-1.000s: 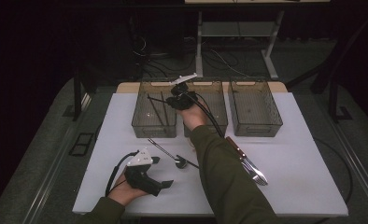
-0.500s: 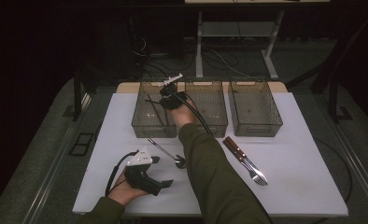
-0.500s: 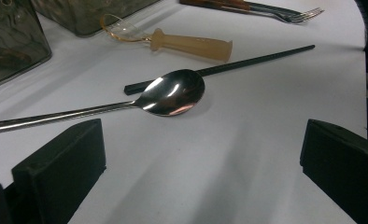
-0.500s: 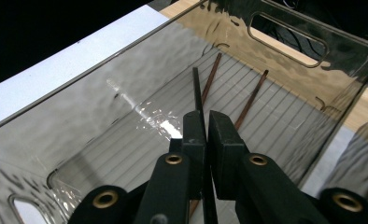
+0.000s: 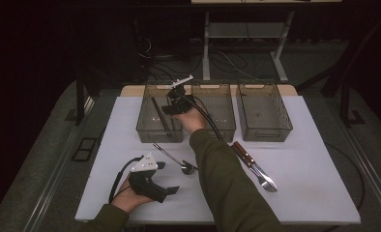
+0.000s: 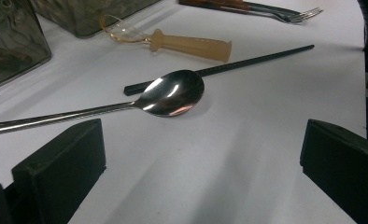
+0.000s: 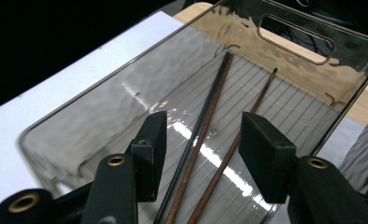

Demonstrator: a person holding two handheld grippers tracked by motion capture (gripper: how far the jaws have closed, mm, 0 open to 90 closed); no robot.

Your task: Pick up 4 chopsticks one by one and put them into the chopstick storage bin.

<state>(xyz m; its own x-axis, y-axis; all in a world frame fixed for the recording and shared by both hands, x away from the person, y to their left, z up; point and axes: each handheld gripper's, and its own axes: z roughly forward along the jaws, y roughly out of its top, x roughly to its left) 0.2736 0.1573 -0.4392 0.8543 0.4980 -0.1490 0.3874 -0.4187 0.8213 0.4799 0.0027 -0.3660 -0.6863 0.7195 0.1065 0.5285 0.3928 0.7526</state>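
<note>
brown chopsticks (image 7: 229,154) are seen lying in the far-left bin (image 5: 150,126), apparently loose. the right gripper (image 7: 203,140), jaws just opened, is held above them, gripping nothing. the left gripper (image 6: 196,172) is rested wide open and empty near the table's near edge.

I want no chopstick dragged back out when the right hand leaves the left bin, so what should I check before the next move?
1. Right gripper fingers apart, having just opened: ok.
2. Chopsticks free of the fingers, lying on the left bin floor: ok.
3. One chopstick's far end leans up the bin's end wall, not flat: cannot tell if it will settle.
4. Left gripper open, nothing between its fingers: ok.
5. Spoon just ahead of the left gripper, resting across a black chopstick: ok.
6. Fork and knife on the table, apart from the sleeve: ok.
</note>
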